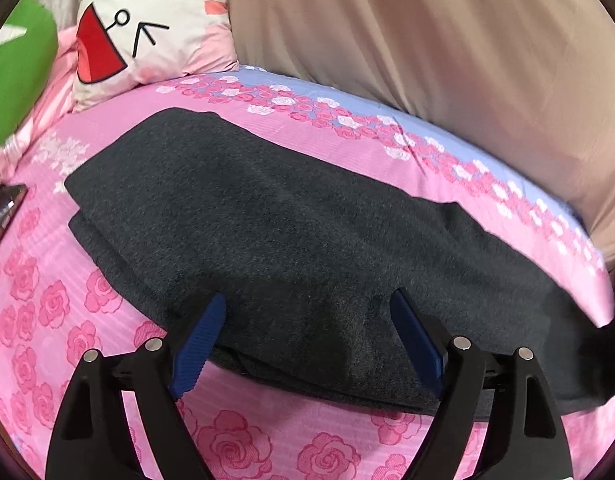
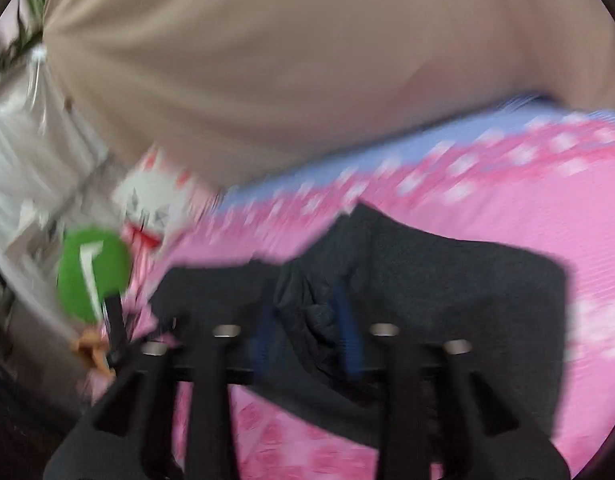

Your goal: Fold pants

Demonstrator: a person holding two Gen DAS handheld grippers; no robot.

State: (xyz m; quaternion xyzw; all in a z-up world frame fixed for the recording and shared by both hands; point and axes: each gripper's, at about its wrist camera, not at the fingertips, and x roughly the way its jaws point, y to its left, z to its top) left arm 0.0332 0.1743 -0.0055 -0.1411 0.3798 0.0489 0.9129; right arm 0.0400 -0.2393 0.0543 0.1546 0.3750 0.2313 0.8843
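Note:
Dark grey pants (image 1: 267,220) lie folded into a long flat stack on the pink rose-print bedsheet (image 1: 55,304). My left gripper (image 1: 309,298) is open, its blue pads (image 1: 205,340) spread wide over the stack's near edge with only flat cloth under the gap. The right wrist view is blurred. There the pants (image 2: 447,280) end in a wrinkled bunch, and my right gripper (image 2: 305,306) is over it. Its blue pads (image 2: 349,332) stand apart with the bunched cloth between them and do not seem to press on it.
A white and pink cartoon pillow (image 1: 147,32) leans at the bed's far left. Beige fabric (image 1: 427,40) hangs along the far side of the bed. A green round object (image 1: 19,80) is at the left edge, and a green disc (image 2: 93,274) shows in the right wrist view.

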